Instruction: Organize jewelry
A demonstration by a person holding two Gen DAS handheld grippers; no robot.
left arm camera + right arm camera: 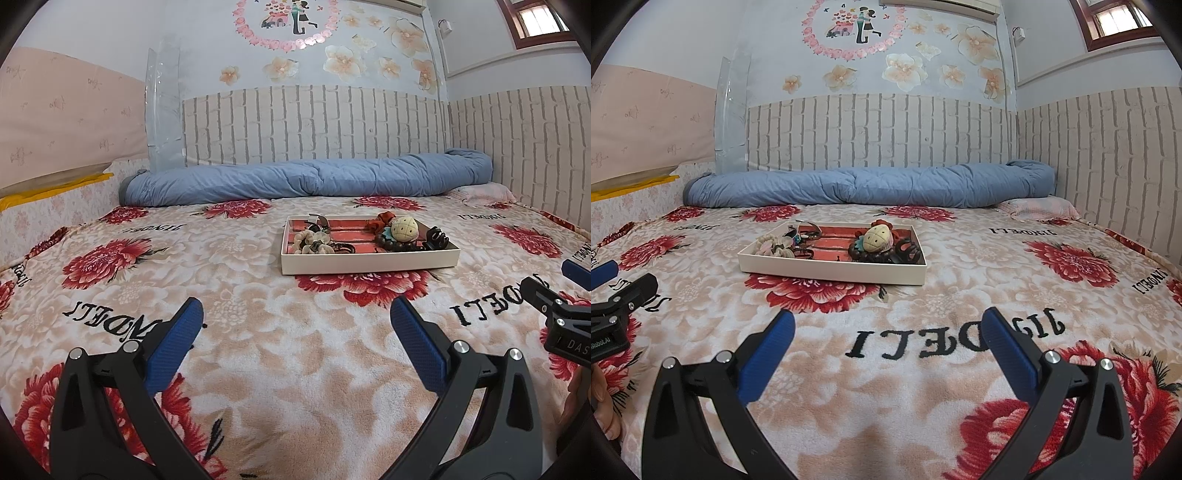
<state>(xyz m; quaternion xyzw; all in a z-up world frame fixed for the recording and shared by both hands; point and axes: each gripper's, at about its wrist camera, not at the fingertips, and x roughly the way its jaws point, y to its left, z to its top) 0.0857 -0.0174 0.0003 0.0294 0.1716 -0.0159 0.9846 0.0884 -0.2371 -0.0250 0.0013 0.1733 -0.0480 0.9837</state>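
Both sets of tongs are hovering low over the bed, side by side, and both are pointing toward the tray. The left tongs [295,314] are standing wide apart with nothing between the blue pads. The right tongs [886,325] are likewise spread apart and holding nothing. Each is showing at the edge of the other's view.

The tray [369,260], a shallow white box with a red lining, is resting flat on the flowered blanket [258,332] that is covering the bed, well ahead of both tongs. The jewelry is lying inside it in two clusters. At the tray's left end a pale beaded bracelet [314,245] is sitting among dark, tangled pieces that are too small to tell apart. At the right end a cream, ball-shaped ornament [405,229] is resting on a dark beaded bracelet [391,243], with a black hair claw [437,238] just beside it against the tray's right wall. The red middle strip of the tray is showing between the two clusters.

Behind the tray, well apart from it, a rolled blue quilt [314,179] is lying along the brick-patterned wall [314,122]. A pink pillow [1041,206] is sitting at the quilt's right end.
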